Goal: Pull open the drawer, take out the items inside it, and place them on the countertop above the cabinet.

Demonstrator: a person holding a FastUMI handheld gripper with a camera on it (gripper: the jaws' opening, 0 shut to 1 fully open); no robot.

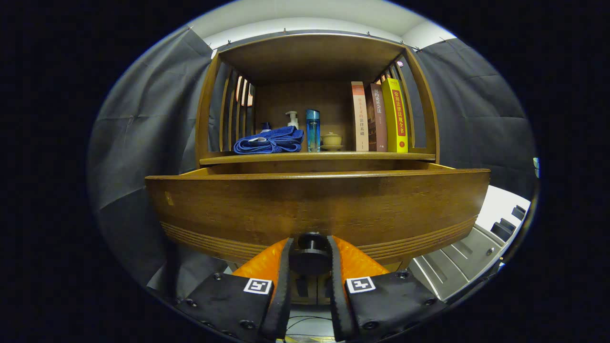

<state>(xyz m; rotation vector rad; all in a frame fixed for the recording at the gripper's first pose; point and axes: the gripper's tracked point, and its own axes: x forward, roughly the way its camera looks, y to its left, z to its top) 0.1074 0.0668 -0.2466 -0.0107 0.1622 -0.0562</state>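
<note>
The inside of the drawer (pixel 314 209) is hidden behind its tall wooden front, so nothing in it can be made out; only a thin strip of its side rails shows above the front edge, telling that it stands pulled out from the cabinet (pixel 205 109). The claw (pixel 310 259) is closed on the black round knob (pixel 310 257) at the lower middle of the drawer front, with an orange-backed finger (pixel 281 271) pressed to each side of it. Above the drawer, the cabinet's desk (pixel 419 155) carries a folded blue towel (pixel 269 141), a white pump bottle (pixel 292 119) partly hidden behind the towel, a tall blue bottle (pixel 312 130), a small tan lidded cup (pixel 331 140) on a saucer, and three upright books (pixel 380 116) leaning at the right end. A small dark cap peeks out behind the towel, too covered to identify
</note>
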